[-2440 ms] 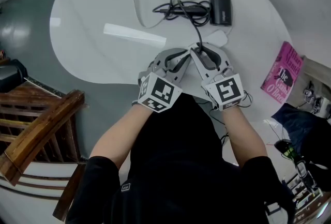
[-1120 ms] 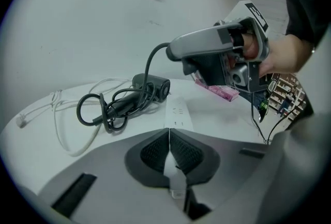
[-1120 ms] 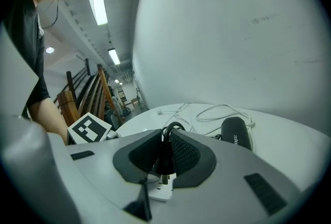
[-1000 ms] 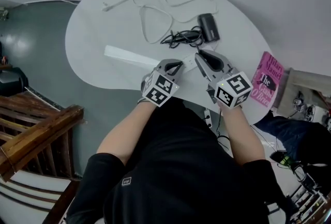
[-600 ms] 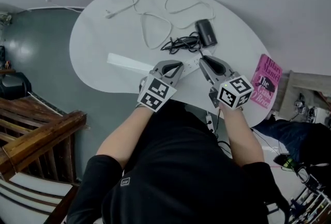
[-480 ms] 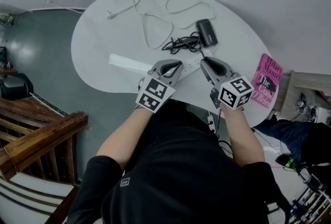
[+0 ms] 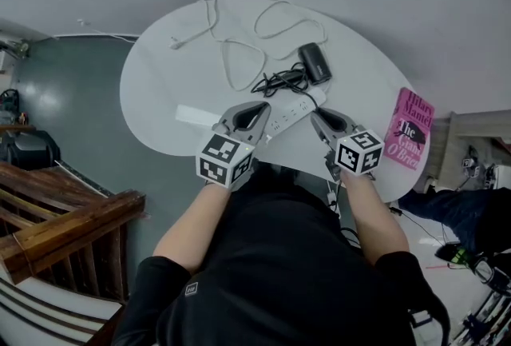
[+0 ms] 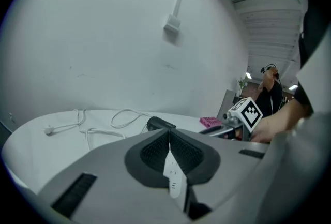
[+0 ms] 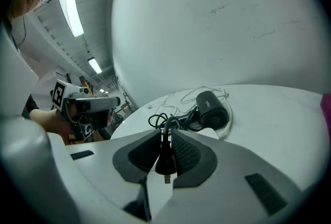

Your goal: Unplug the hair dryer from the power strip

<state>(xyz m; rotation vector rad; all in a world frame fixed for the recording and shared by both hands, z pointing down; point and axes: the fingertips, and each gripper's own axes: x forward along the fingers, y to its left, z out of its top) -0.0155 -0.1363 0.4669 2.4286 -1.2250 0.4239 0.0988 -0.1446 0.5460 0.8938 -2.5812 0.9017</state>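
Observation:
The black hair dryer (image 7: 314, 63) lies on the white oval table (image 7: 160, 89), its black cord (image 7: 276, 81) bundled beside it. My left gripper (image 7: 262, 108) is shut on the near end of the white power strip (image 7: 294, 107); that end shows between the pads (image 8: 170, 179) in the left gripper view. To the strip's right, my right gripper (image 7: 317, 115) is shut on the dryer's black plug (image 9: 164, 158). A bare metal prong hangs below the plug, which is clear of the strip. The dryer (image 9: 212, 109) lies just beyond the right jaws.
A white cord (image 7: 239, 33) loops over the far side of the table. A flat white bar (image 7: 194, 114) lies left of my left gripper. A pink book (image 7: 409, 129) rests at the table's right edge. A wooden railing (image 7: 64, 224) stands lower left.
The left gripper has risen with the power strip's end in it. The right gripper has drawn back and lower with the plug, now apart from the strip.

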